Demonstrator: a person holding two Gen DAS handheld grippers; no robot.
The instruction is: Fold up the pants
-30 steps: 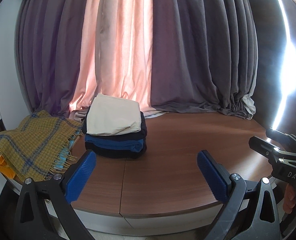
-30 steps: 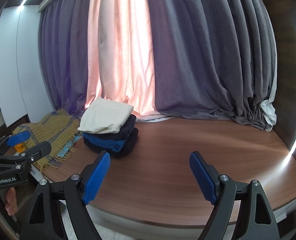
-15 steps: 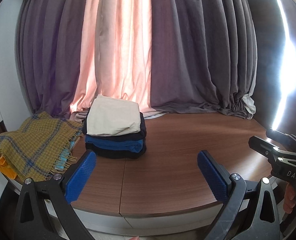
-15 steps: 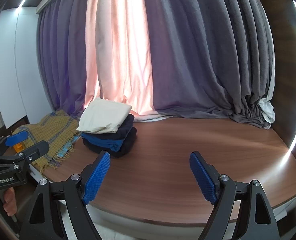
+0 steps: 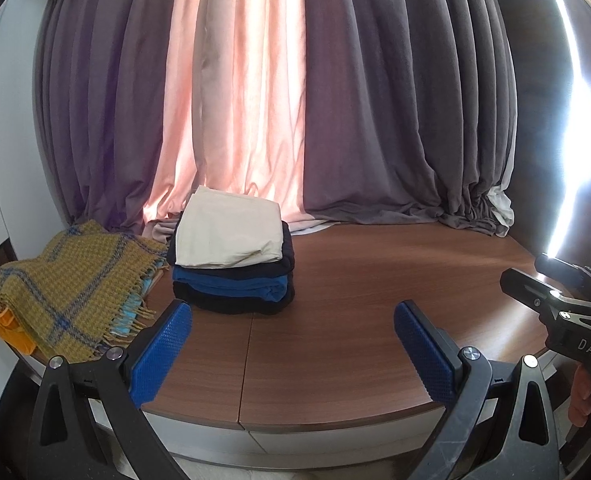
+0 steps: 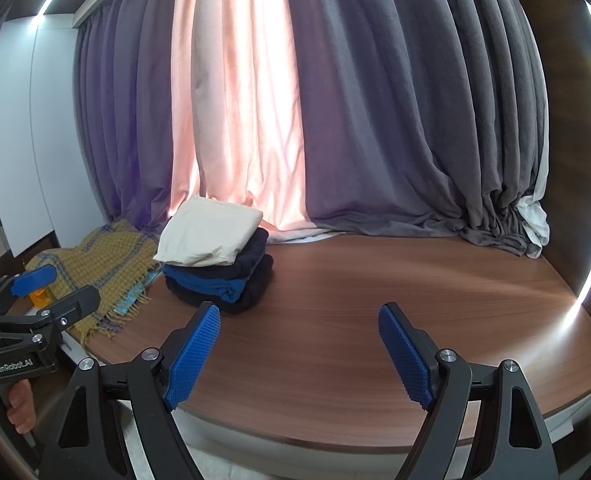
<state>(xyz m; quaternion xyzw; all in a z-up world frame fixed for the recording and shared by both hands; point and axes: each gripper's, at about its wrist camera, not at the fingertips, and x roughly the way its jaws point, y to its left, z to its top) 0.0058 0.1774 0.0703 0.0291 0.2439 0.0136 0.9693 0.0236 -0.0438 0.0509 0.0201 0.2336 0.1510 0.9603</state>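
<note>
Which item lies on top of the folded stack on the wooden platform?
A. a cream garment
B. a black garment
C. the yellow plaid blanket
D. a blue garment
A: the cream garment sits on top of the stack, with black and blue layers under it, while the plaid blanket lies apart to the stack's left.

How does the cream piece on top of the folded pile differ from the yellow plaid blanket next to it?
The cream piece is plain, smooth and neatly squared; the plaid blanket is checked yellow and blue, coarse-woven, with a fringe. The cream piece sits on top of the dark folded clothes, while the blanket lies loosely heaped at the wooden platform's left edge. Neither is held.
</note>
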